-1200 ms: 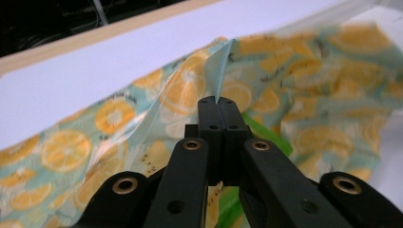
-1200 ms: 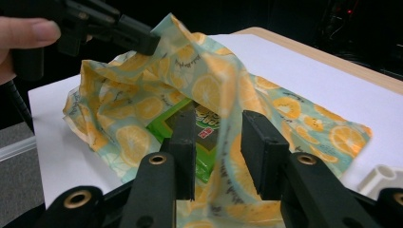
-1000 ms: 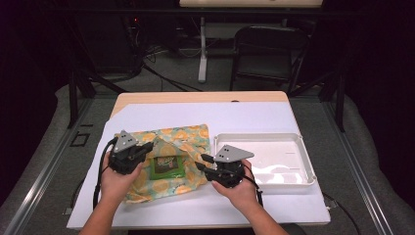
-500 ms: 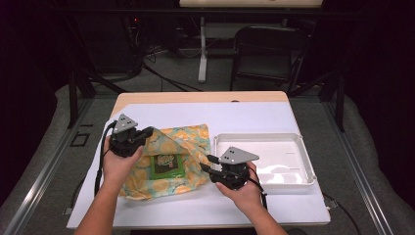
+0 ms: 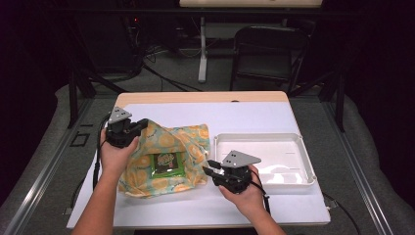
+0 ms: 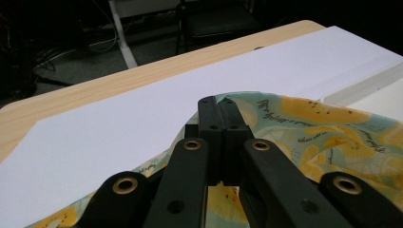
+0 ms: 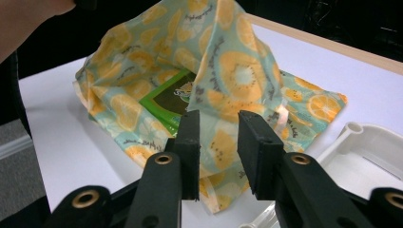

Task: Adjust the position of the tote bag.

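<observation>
On the table [image 5: 254, 115], a white sheet covers most of the top, and the white tray [image 5: 303, 161] sits at the right. Left of the tray lies the orange-patterned cloth [image 5: 188, 142] (a green packet [image 5: 167, 164] rests on it). The left gripper [image 5: 139, 125] is clamped on the cloth's edge. The right gripper [image 5: 211, 169] stands half apart, its jaws just closing, cloth between them but not pinched.

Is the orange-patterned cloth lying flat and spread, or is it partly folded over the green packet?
Partly folded. The cloth is bunched around the green packet, and the left tool lifts one edge.
</observation>
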{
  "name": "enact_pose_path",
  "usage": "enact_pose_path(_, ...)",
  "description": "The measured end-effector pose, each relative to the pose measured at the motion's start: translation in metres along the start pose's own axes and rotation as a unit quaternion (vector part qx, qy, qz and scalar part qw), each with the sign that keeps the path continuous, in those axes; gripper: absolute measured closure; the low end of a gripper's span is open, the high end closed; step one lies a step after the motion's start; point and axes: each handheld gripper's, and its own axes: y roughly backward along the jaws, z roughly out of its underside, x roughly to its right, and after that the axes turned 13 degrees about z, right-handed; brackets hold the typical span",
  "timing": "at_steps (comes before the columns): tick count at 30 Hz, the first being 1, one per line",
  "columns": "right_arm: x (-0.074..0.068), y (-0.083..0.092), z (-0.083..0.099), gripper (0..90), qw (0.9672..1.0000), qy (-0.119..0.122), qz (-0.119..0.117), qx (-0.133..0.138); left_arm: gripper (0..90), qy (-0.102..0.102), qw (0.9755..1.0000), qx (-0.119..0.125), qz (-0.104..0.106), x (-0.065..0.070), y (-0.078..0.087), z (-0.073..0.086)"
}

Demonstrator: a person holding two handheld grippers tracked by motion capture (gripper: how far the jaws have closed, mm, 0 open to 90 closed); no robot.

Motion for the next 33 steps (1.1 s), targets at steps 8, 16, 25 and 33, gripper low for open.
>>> enact_pose_path(8, -0.012, -0.003, -0.018, 67.4, 0.9998, 0.014, 0.008, 0.007, 90.0, -0.001, 1.0000, -0.001, -0.007, -0.007, -0.001, 0.003)
enact_pose_path(16, -0.024, -0.025, -0.051, 60.2, 0.9990, 0.044, 0.011, -0.003, 90.0, 0.009, 0.9999, 0.009, -0.007, -0.011, 0.005, 0.004)
enact_pose_path(25, -0.033, -0.066, -0.069, 64.1, 0.9964, 0.067, 0.021, -0.048, 90.0, 0.009, 0.9999, 0.008, -0.007, -0.012, 0.002, 0.006)
enact_pose_path(33, -0.033, -0.075, -0.076, 87.3, 0.9940, 0.068, 0.029, -0.080, 90.0, 0.008, 0.9998, 0.013, -0.009, -0.010, 0.008, 0.007)
